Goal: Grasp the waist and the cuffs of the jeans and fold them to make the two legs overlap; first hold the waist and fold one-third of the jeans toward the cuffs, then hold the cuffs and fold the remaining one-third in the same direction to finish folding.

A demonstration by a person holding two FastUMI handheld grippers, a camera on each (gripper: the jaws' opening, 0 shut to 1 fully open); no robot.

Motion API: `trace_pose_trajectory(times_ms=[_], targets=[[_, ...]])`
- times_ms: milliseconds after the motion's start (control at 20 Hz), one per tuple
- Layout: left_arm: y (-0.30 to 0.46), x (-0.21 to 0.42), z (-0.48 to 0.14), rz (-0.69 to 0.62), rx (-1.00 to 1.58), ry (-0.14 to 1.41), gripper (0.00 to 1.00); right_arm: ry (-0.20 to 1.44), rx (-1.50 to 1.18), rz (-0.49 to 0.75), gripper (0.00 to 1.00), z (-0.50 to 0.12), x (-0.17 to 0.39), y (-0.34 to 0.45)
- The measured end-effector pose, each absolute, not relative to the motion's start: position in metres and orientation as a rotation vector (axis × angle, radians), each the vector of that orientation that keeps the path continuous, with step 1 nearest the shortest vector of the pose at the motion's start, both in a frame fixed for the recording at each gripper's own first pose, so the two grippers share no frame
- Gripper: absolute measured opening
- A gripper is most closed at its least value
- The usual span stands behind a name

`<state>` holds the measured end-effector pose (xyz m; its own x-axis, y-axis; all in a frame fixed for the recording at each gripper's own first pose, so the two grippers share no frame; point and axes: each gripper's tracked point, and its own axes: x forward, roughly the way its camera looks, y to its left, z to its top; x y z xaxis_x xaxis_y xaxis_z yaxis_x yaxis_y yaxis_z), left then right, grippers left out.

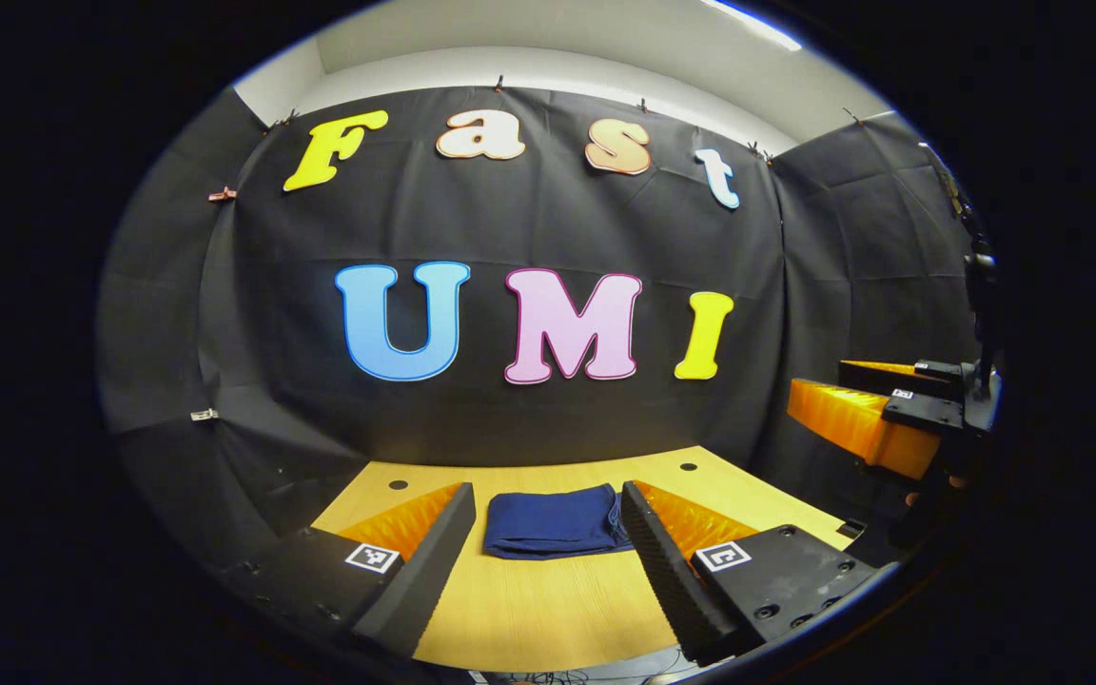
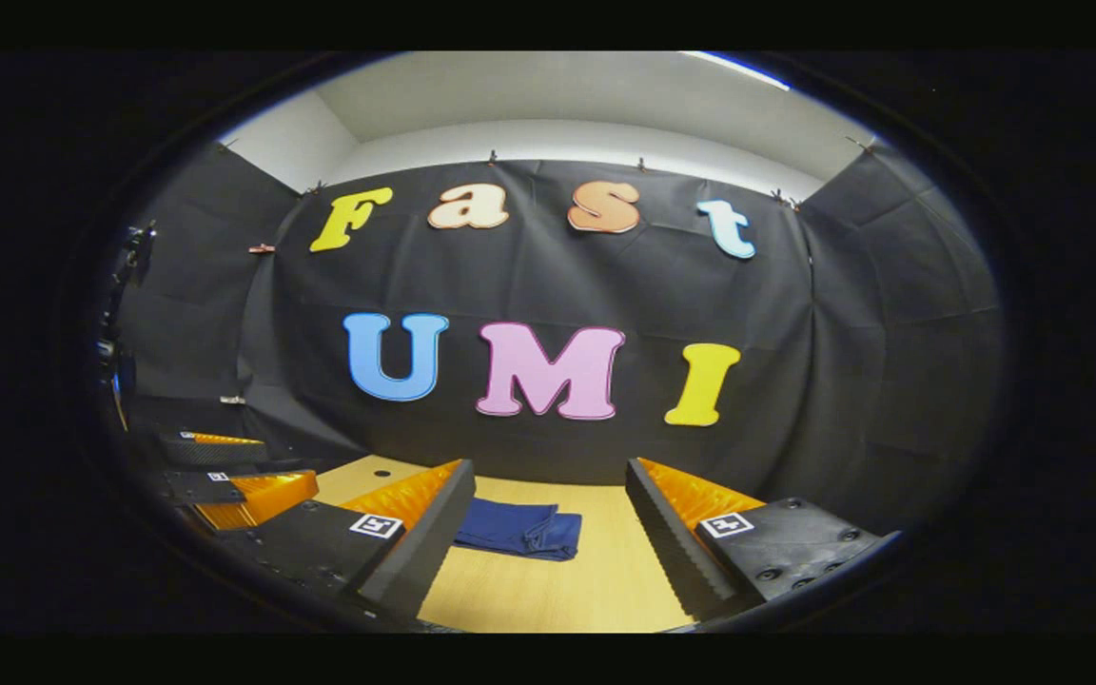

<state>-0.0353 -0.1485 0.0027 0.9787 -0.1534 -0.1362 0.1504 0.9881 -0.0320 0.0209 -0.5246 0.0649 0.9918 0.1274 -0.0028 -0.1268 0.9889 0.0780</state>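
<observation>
A: Where are the jeans point(image 1: 556, 521)?

B: Folded into a flat bundle on the table point(image 1: 548, 609), well in from its near edge, toward the booth wall.

A: And the left gripper point(image 1: 548, 561)?

B: Held over the table's near edge, fingers apart, nothing between them; the jeans lie beyond the tips.

A: The right gripper point(image 2: 548, 557)?

B: Fingers also spread and empty. In the right gripper view the jeans point(image 2: 519, 529) lie beyond its left finger.

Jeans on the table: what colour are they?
Dark navy blue, plain; the jeans show best in the left gripper view.
</observation>
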Motion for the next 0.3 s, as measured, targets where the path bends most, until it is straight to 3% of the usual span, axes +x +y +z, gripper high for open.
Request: trace_pose_trajectory(times_ms=[300], targets=[[-0.167, -0.032, 0.011, -0.185, -0.025, 0.135, 0.97, 0.004, 0.072, 0.121, 0.97, 0.069, 0.013, -0.536]])
